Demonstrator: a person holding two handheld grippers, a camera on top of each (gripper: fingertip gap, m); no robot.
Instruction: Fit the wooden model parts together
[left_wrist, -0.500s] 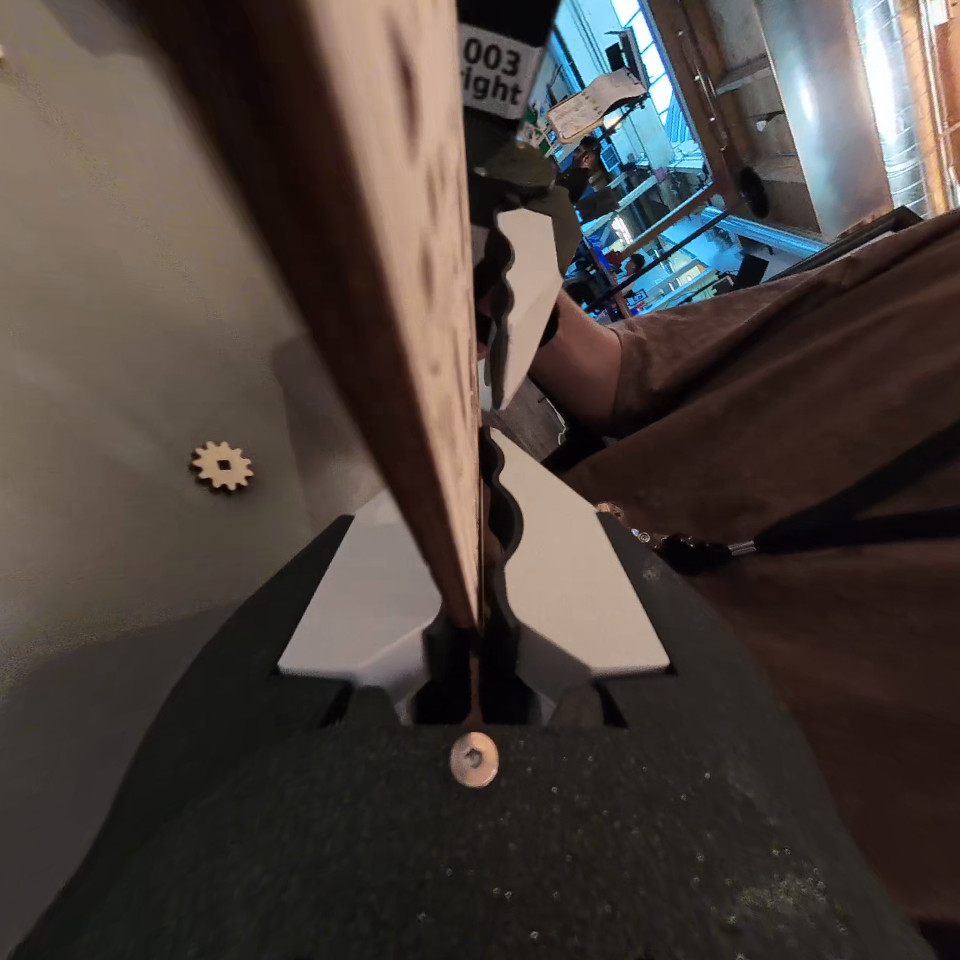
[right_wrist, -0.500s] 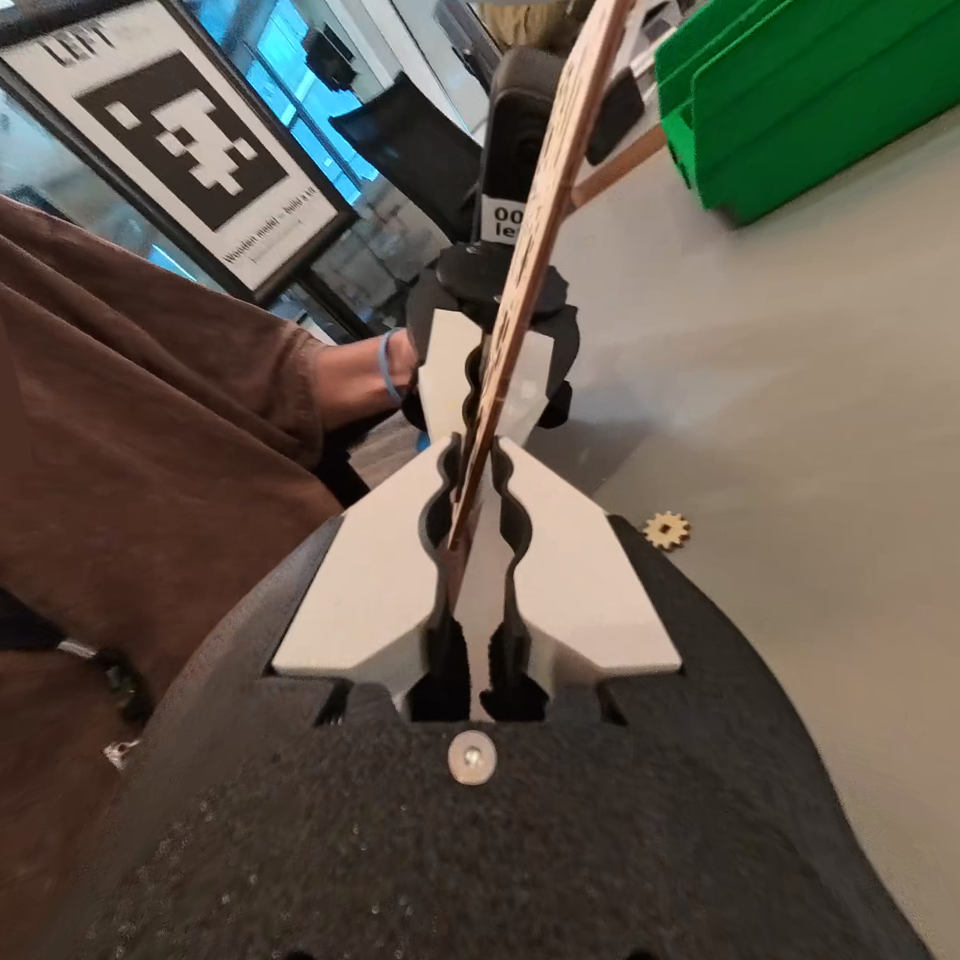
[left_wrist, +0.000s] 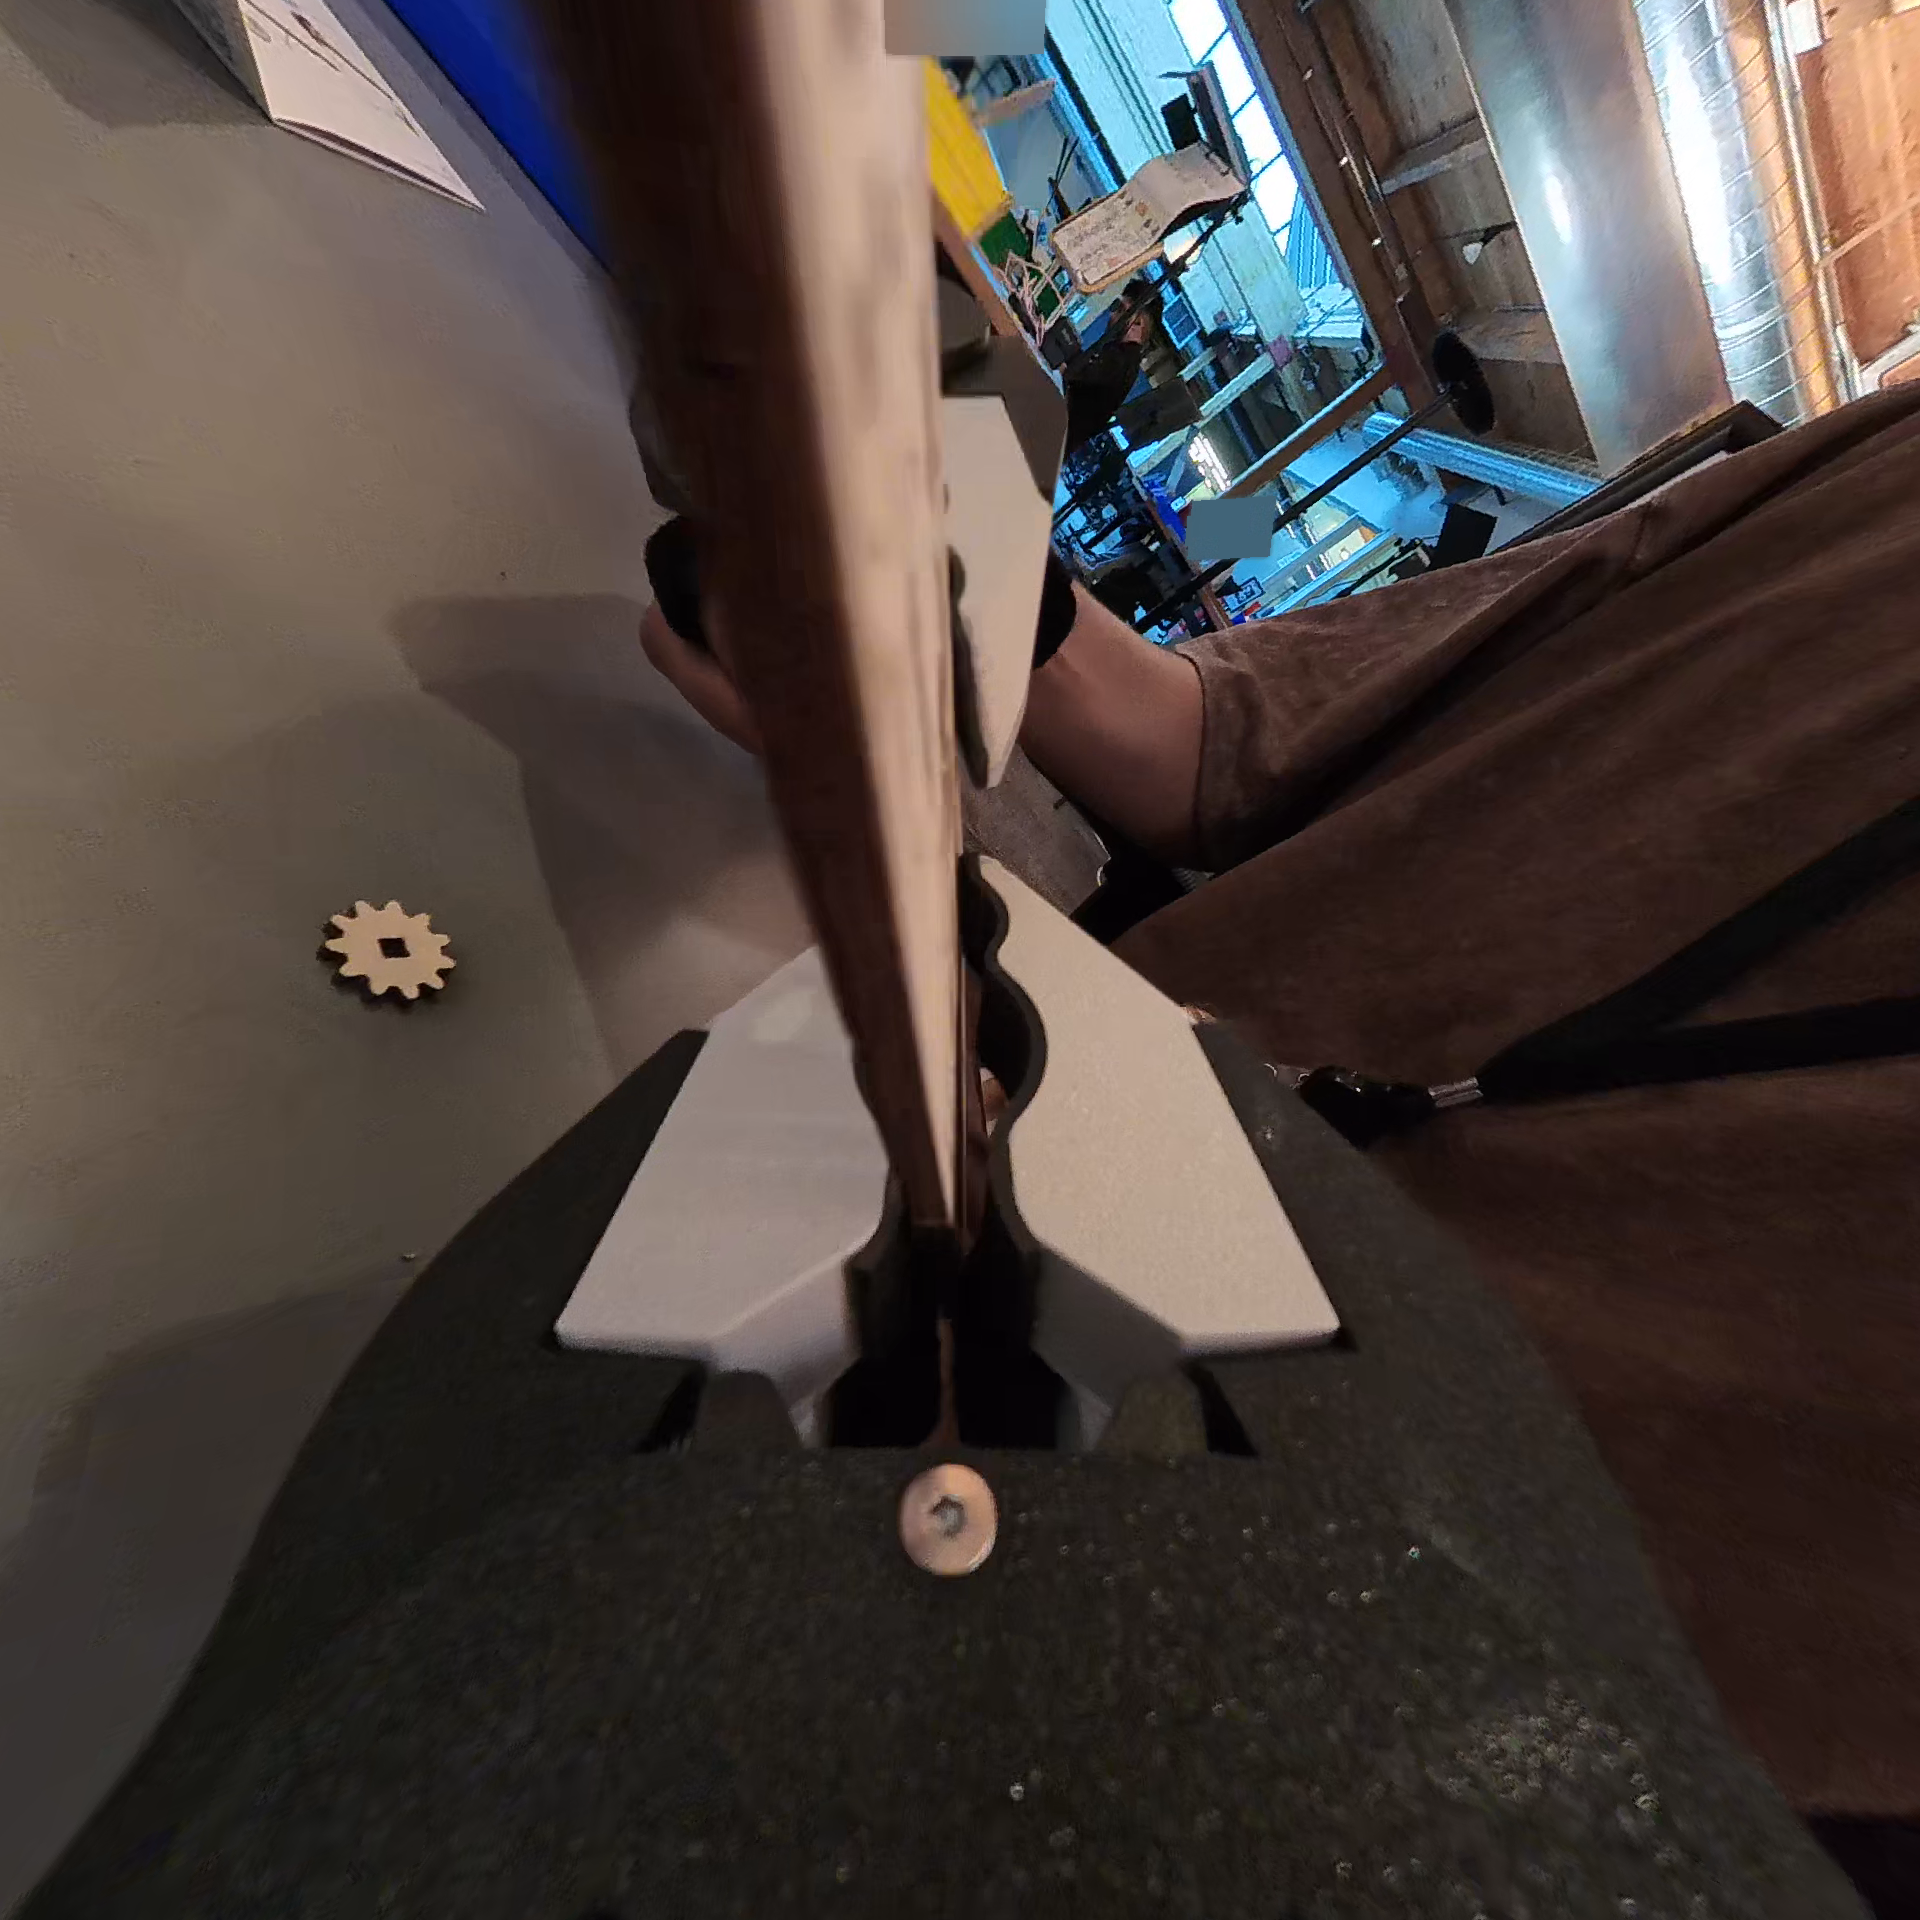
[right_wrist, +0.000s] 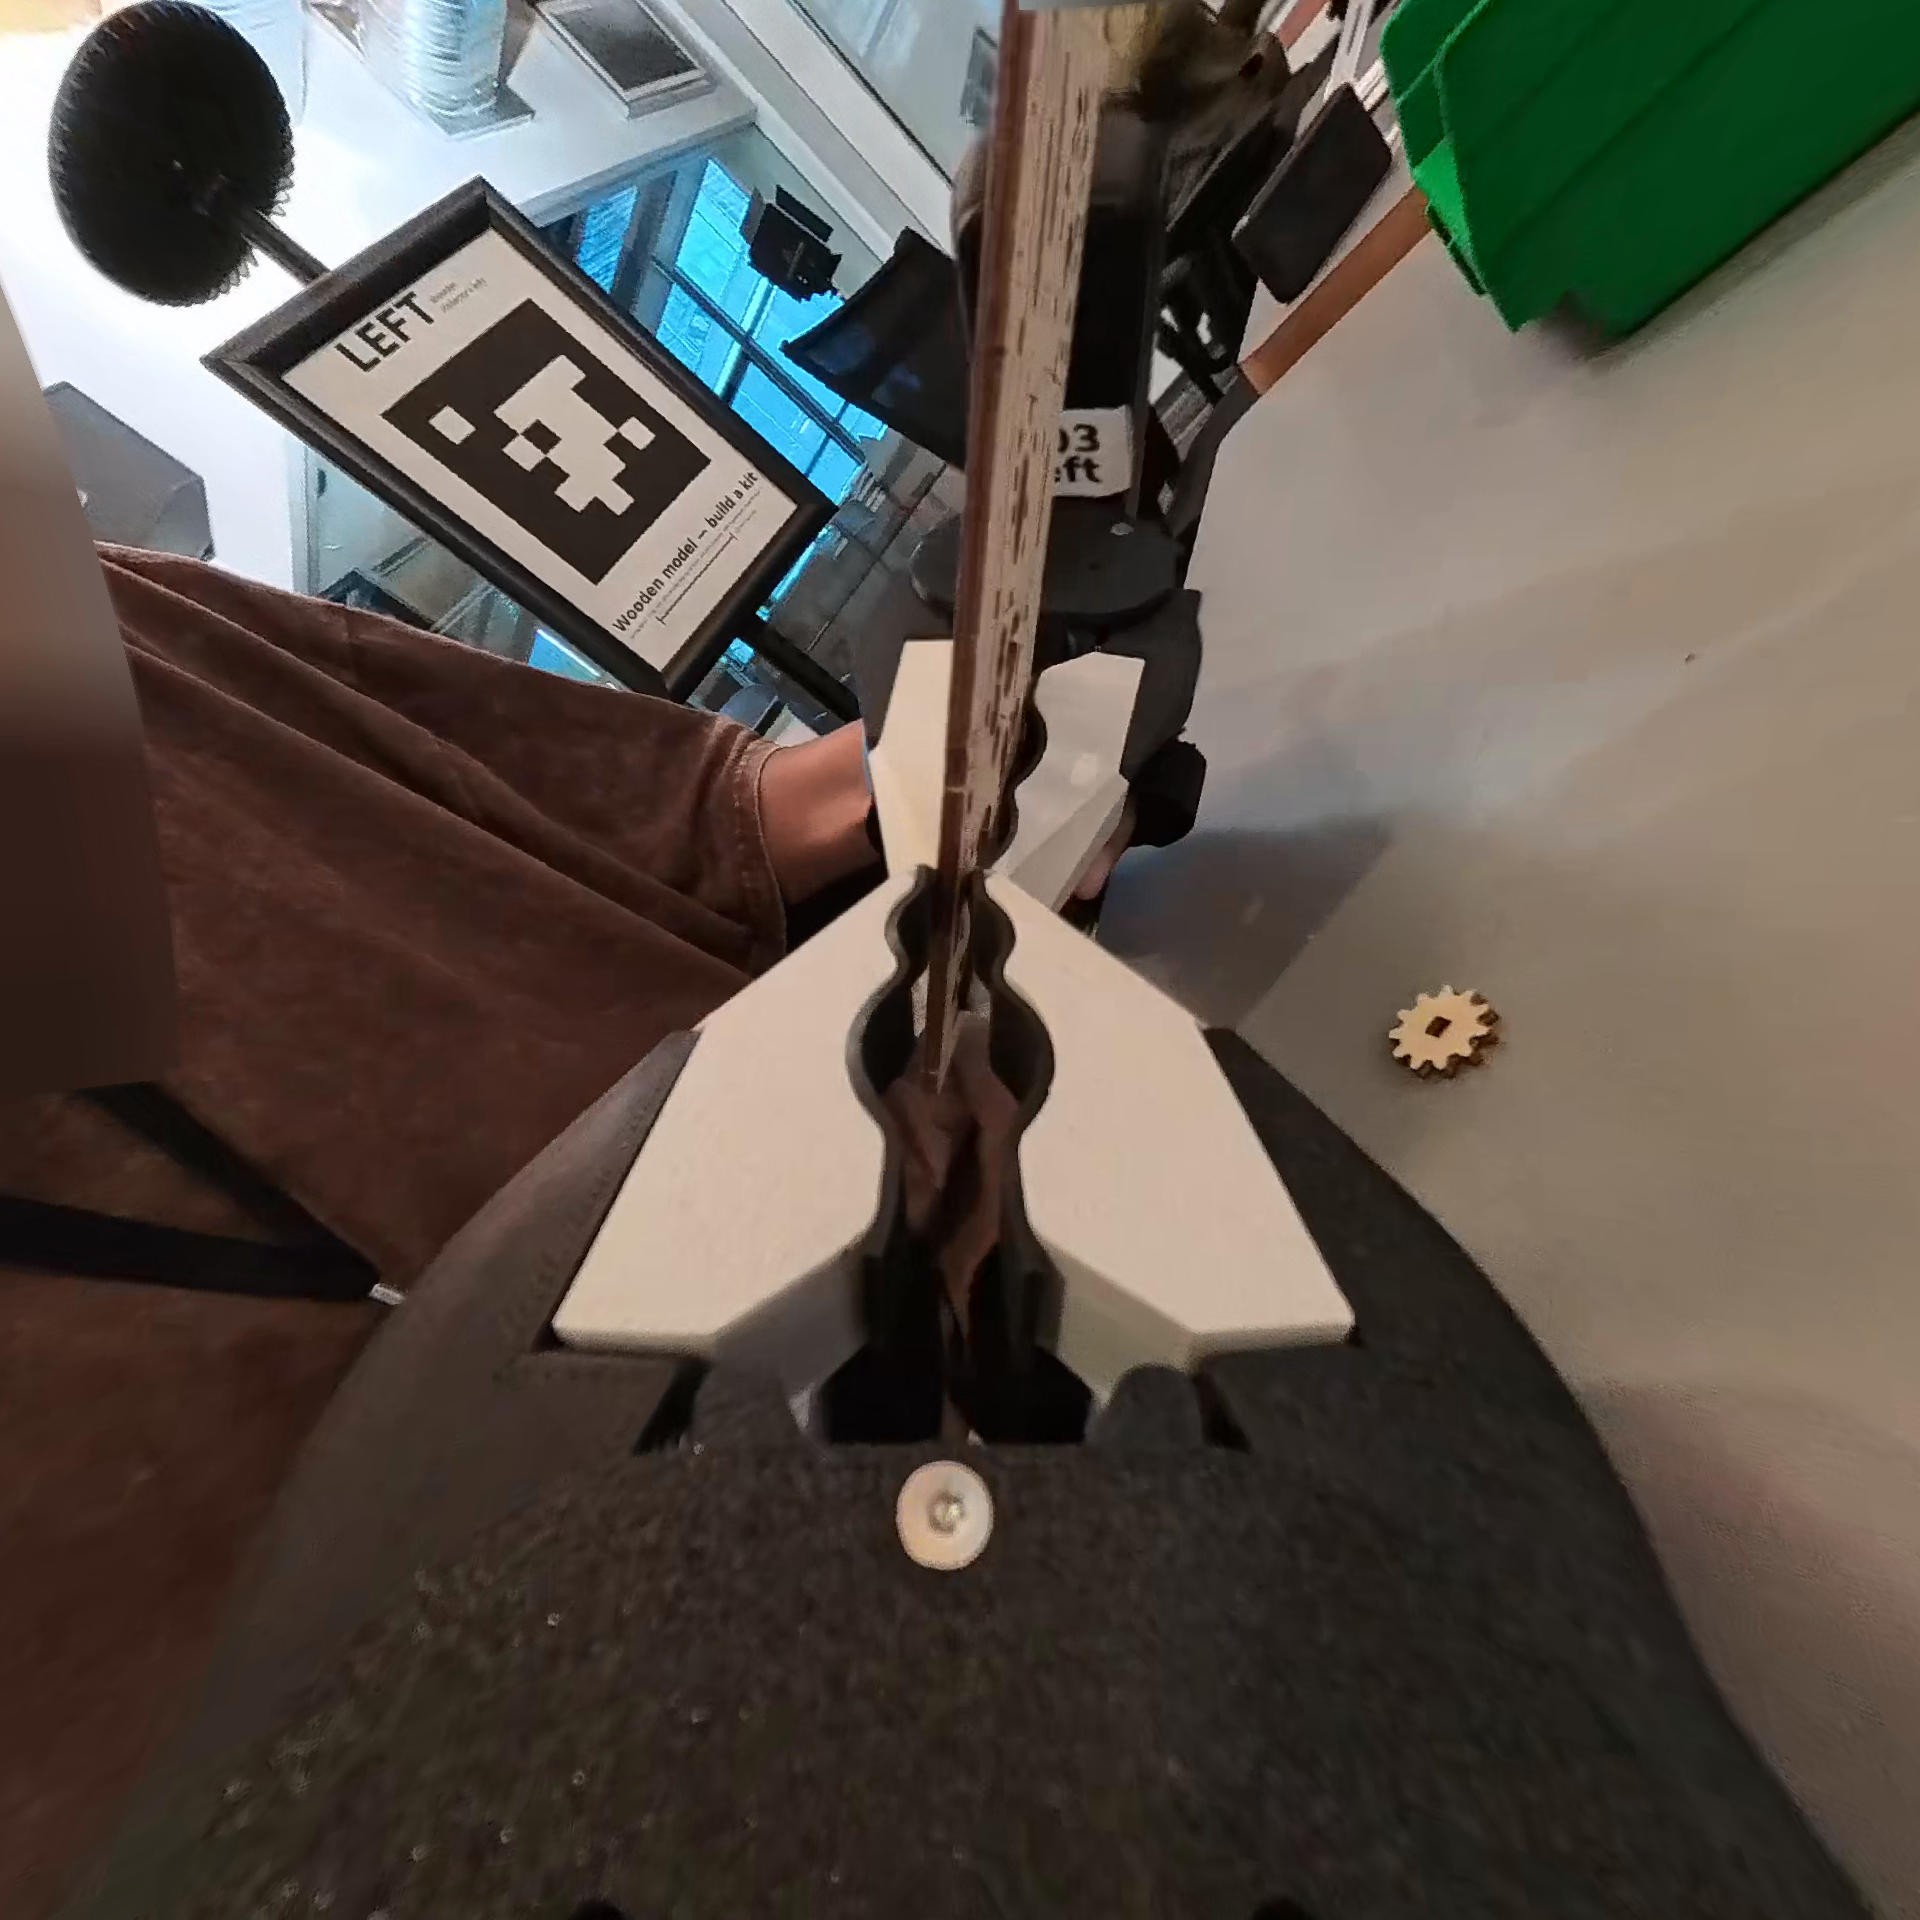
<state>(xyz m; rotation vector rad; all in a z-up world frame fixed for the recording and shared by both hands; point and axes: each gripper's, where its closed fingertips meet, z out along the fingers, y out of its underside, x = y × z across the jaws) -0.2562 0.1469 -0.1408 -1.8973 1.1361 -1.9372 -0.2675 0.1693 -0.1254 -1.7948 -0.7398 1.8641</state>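
Green bins (right_wrist: 1662, 156) only in right view, beyond tongs-pinched wooden sheet (right_wrist: 1023, 436).

Lettered framed sign (right_wrist: 520, 457) (gripper sticker (right_wrist: 1086, 457) too)

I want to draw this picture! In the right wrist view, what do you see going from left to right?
Brown sleeve → black-framed sign with a black-and-white square pattern → thin wooden sheet held on edge → small pale wooden gear lying on the grey table → green plastic bins.
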